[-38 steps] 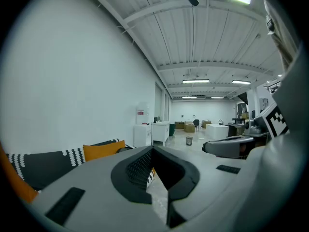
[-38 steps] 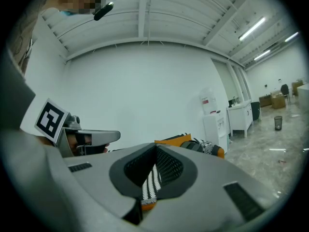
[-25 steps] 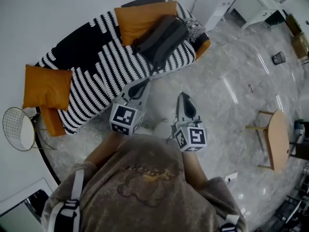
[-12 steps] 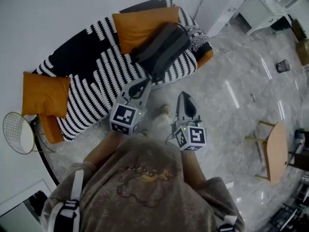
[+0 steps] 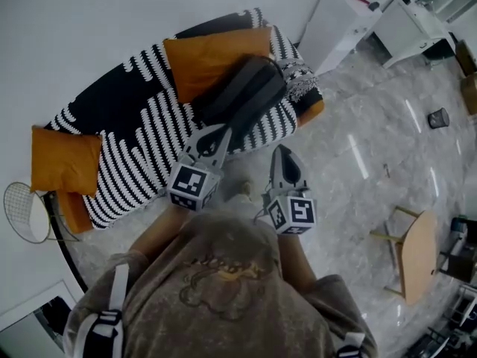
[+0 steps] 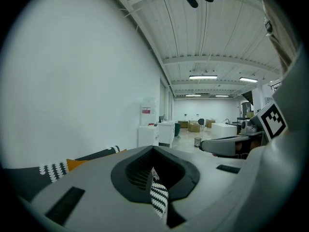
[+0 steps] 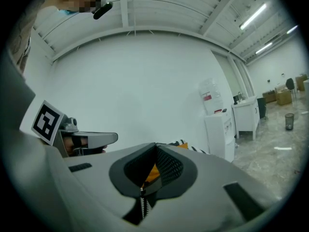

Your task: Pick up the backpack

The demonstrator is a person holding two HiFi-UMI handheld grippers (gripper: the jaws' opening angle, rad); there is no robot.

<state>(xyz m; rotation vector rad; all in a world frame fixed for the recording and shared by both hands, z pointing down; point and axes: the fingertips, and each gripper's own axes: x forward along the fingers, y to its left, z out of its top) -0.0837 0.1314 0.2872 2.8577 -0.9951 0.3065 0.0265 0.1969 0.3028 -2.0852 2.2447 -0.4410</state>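
Observation:
A dark grey backpack (image 5: 242, 92) lies on the black-and-white striped sofa (image 5: 141, 136), leaning against an orange cushion (image 5: 205, 54). My left gripper (image 5: 218, 131) is shut and empty, its tip at the sofa's front edge just below the backpack. My right gripper (image 5: 283, 156) is shut and empty too, over the floor to the right of the left one, short of the sofa. In the left gripper view the closed jaws (image 6: 155, 172) show only striped sofa fabric through the gap. The right gripper view shows its closed jaws (image 7: 150, 170) with orange cushion and a zipper beyond.
A second orange cushion (image 5: 63, 159) lies at the sofa's left end, next to a round wire side table (image 5: 24, 211). A white cabinet (image 5: 339, 21) stands right of the sofa. A small wooden table (image 5: 414, 252) is on the marble floor at right.
Both grippers have moved toward the sofa. The left tip, short of the sofa a second ago, now reaches its front edge under the backpack. Both jaws stayed shut.

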